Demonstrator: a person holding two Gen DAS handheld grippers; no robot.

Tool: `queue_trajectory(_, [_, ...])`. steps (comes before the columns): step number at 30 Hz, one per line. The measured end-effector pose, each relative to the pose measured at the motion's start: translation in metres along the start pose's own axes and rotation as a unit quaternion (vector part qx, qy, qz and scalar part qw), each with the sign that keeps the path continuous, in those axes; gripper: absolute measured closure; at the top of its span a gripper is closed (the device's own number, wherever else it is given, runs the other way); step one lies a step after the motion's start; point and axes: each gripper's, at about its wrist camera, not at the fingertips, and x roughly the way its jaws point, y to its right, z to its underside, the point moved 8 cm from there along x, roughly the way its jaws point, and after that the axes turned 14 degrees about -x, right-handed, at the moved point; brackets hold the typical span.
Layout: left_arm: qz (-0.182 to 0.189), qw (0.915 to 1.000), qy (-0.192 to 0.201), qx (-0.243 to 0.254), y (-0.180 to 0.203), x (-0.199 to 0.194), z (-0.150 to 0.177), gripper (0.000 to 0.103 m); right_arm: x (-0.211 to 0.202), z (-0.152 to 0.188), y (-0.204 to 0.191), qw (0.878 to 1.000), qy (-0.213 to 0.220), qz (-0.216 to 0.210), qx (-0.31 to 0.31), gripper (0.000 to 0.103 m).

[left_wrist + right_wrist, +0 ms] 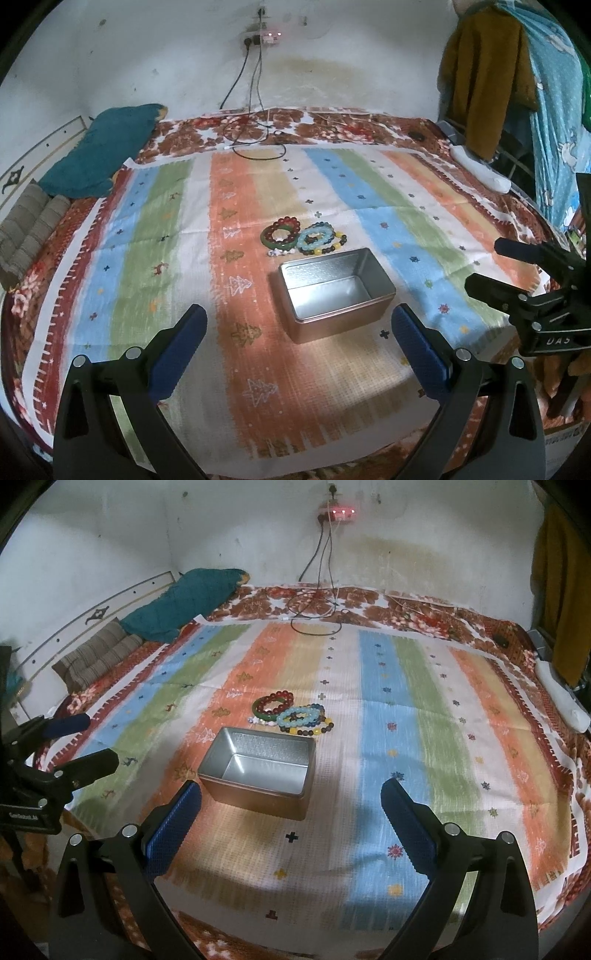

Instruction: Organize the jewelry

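An open, empty silver tin box (334,291) (258,771) sits on a striped cloth on a bed. Just behind it lies a cluster of bead bracelets: a red one (282,224) (275,698), a green bangle (277,240) (266,710), a light blue one (316,236) (297,716), a dark and yellow one (327,248) (308,729) and a small white one (280,252) (260,720). My left gripper (299,317) is open, hovering before the box. My right gripper (291,794) is open too, with the box between its fingers and beyond them.
The striped cloth (166,258) (424,720) covers a floral bedspread. A teal pillow (99,151) (184,602) and brown folded cloth (96,657) lie far left. Charger cables (255,144) (314,616) trail from a wall socket. A white object (480,170) (561,701) lies at the right edge.
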Motion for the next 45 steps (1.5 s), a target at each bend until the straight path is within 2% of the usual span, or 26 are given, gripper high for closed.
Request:
queue_trajectory(21, [-0.006, 0.9999, -0.009, -0.004, -0.005, 0.01, 0.0, 0.006, 0.012, -0.001, 0.004, 1.0, -0.021, -0.002, 0.011, 0.004])
queue_trajectory(26, [-0.017, 0.9997, -0.016, -0.006, -0.007, 0.019, -0.005, 0.006, 0.023, -0.006, 0.009, 0.999, -0.028, 0.001, 0.015, 0.004])
queue_trajectory(33, [-0.031, 0.9991, -0.029, 0.007, -0.006, 0.034, -0.013, 0.006, 0.038, -0.014, 0.011, 0.999, -0.038, -0.015, 0.021, 0.004])
queue_trajectory(38, [-0.05, 0.9978, -0.035, 0.028, -0.004, 0.049, -0.023, 0.006, 0.048, -0.023, 0.019, 0.999, -0.044, -0.005, 0.018, 0.004])
queue_trajectory(45, [-0.06, 0.9969, -0.043, 0.028, -0.008, 0.062, -0.034, 0.006, 0.065, -0.031, 0.027, 0.998, -0.06, -0.004, 0.022, 0.004])
